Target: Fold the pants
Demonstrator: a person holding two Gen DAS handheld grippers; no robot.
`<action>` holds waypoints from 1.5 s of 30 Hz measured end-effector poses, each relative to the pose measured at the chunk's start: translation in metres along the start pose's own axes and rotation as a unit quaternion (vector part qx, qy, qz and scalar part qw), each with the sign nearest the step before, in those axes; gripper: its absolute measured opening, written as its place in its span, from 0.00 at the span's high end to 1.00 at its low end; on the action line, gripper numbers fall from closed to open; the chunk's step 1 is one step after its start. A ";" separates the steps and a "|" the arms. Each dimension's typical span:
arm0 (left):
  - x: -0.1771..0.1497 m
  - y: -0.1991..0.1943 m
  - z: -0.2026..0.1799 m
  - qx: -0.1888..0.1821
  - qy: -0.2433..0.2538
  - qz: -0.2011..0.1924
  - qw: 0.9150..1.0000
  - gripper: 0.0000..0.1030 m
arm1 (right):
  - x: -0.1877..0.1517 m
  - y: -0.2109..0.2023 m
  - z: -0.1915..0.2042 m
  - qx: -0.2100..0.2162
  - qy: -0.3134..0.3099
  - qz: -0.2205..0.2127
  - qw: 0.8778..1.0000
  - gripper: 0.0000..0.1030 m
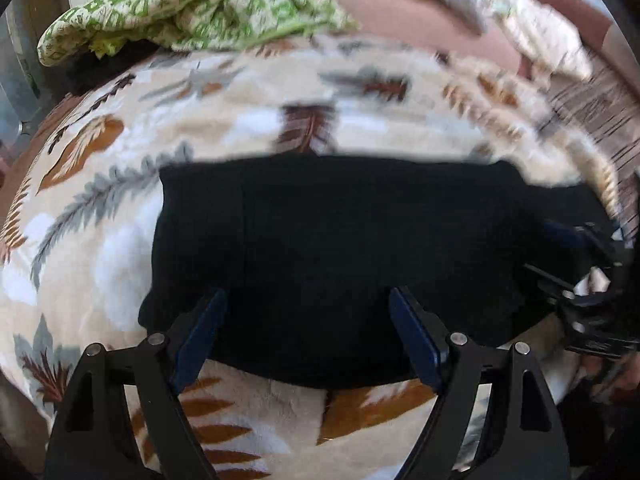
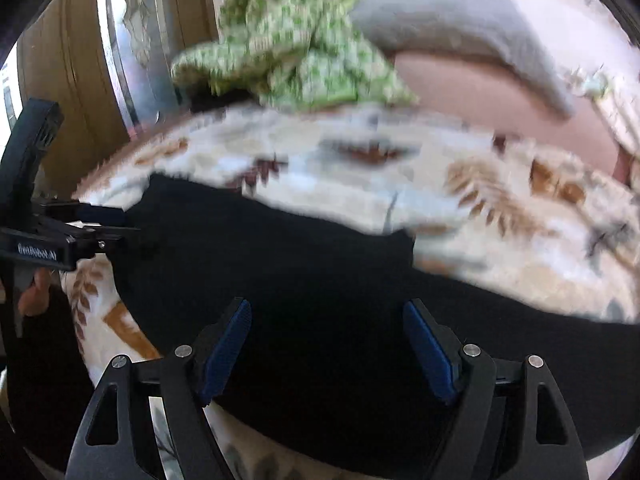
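Note:
Black pants lie flat in a folded block on a cream blanket with a feather print. My left gripper hovers over their near edge, open, with nothing pinched between its blue pads. Over the right end of the pants, at the view's right edge, sits my right gripper. In the right wrist view the pants stretch across the frame. There my right gripper stands open above the dark cloth, its pads gripping nothing. My left gripper shows at the left, a hand below it.
A crumpled green-and-white patterned cloth lies at the blanket's far edge. A grey cloth and a pink surface lie behind it. Wooden furniture and a metal frame stand at the far left.

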State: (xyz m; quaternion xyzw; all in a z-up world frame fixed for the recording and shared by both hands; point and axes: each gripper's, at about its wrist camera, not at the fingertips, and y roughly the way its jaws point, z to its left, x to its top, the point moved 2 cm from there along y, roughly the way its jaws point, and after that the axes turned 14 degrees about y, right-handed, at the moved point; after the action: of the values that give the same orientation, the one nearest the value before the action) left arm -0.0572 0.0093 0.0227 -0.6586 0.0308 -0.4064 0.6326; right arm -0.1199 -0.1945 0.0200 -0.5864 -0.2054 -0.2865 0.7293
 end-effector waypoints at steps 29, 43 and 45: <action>0.023 0.003 -0.078 0.023 0.006 -0.034 0.999 0.18 | -0.039 -0.049 -0.075 -0.039 0.070 0.010 0.997 0.23; 0.103 0.012 -0.158 -0.107 0.059 -0.042 0.992 0.18 | -0.050 -0.111 -0.200 -0.088 0.275 -0.033 0.957 0.23; 0.117 0.018 -0.183 -0.127 0.086 -0.043 0.987 0.18 | -0.054 -0.115 -0.219 -0.089 0.313 -0.039 0.945 0.23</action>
State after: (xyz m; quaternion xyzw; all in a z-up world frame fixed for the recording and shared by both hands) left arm -0.0754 -0.2069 0.0416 -0.6965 0.1079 -0.4817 0.5208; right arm -0.2446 -0.4151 0.0204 -0.5210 0.0369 -0.5011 0.6900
